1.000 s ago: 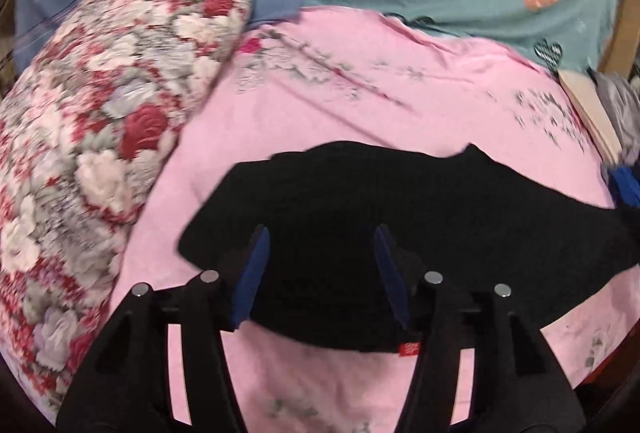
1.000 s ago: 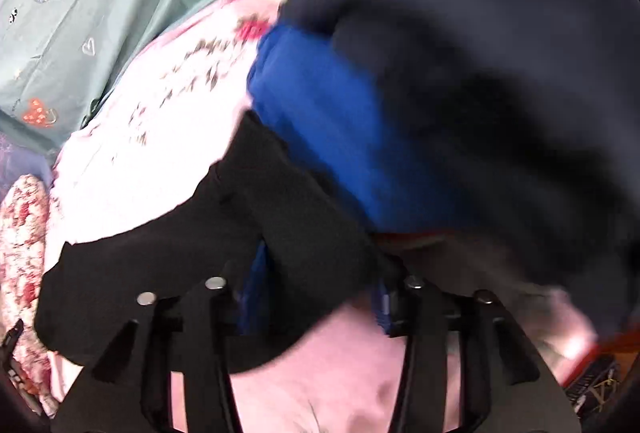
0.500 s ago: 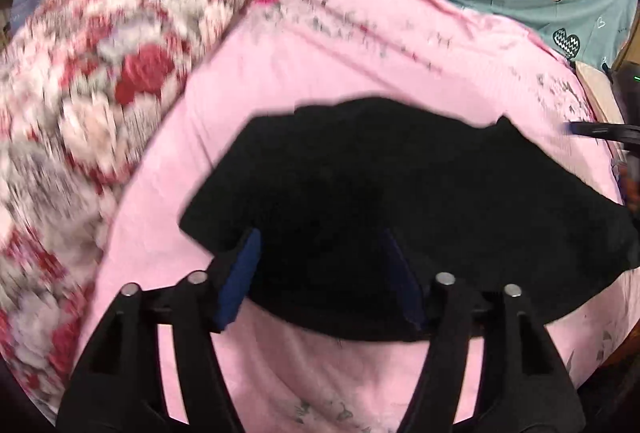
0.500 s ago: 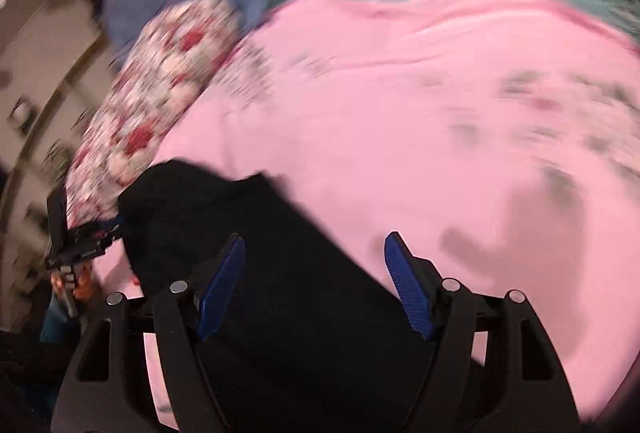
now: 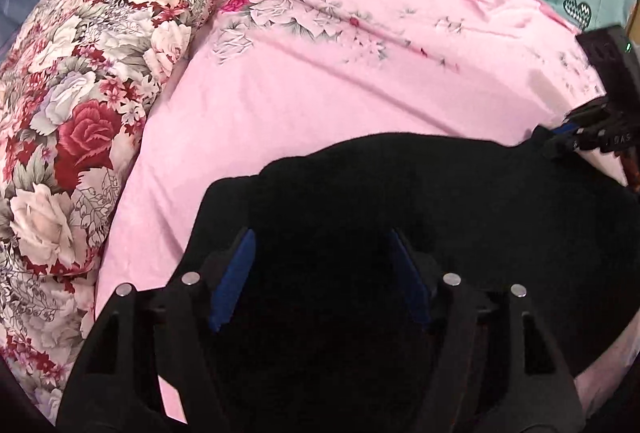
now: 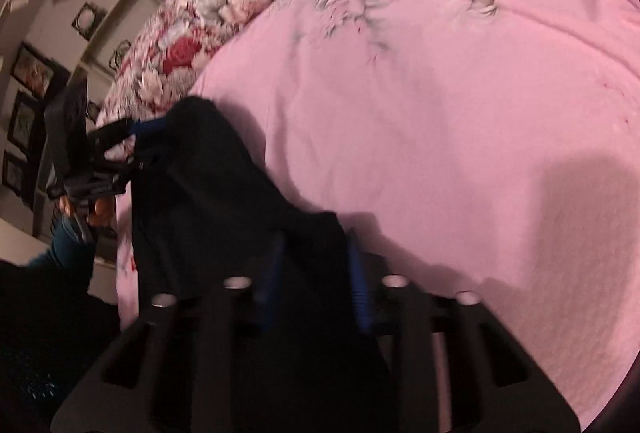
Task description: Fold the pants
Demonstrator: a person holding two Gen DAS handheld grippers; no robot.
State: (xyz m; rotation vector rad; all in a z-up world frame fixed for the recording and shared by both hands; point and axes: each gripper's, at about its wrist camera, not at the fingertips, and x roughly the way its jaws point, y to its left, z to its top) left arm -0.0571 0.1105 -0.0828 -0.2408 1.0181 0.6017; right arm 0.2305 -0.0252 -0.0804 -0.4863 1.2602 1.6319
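The pink sheet [image 5: 360, 81] bears the black pants [image 5: 460, 201], a dark, rumpled heap near its front edge beside the flowered pillow [image 5: 80, 105]. The left gripper [image 5: 320, 273] tilts downward over them, its jaws just widened, clutching nothing. The right gripper [image 6: 316, 273] has just been closing and pinches a pants corner.

Right gripper [image 6: 316, 269] swung off dark clothing pile onto black fabric pants [image 6: 224, 193]; jaws just closed, pinching pants' far corner. Left gripper [image 5: 320, 273] dropped nearer pants, jaws just opening wider, straddling near edge.
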